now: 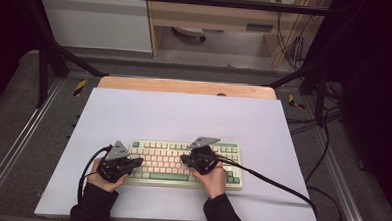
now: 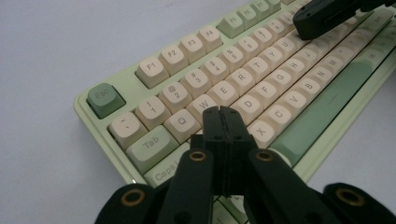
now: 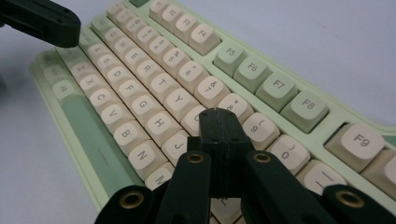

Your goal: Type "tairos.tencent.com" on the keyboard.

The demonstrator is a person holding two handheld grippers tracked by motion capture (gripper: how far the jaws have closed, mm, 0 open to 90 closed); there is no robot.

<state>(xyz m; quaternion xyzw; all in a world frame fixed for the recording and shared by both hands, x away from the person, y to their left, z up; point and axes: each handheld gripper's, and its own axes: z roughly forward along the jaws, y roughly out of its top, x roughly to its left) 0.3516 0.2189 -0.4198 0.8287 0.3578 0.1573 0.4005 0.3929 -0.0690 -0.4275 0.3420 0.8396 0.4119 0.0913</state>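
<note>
**Over the keys, both sets of jaws pressed together**

On the pale lilac table mat (image 1: 134, 113) lies a pastel-green mechanical keyboard with cream keycaps (image 1: 166, 162), near the person's edge. Typing with gripper tips looks to be the work in hand; no screen is visible, so I cannot tell how much has been typed or what remains.

In its own view the left gripper (image 2: 222, 110), jaws pressed together on nothing, hovers just above the A, S and W keys (touching or not, I cannot tell). Likewise pressed together and empty, the right gripper (image 3: 217, 112) points down over the U, I and J keys. From above, both hands angle inward toward each other, forearms entering from below.
</note>
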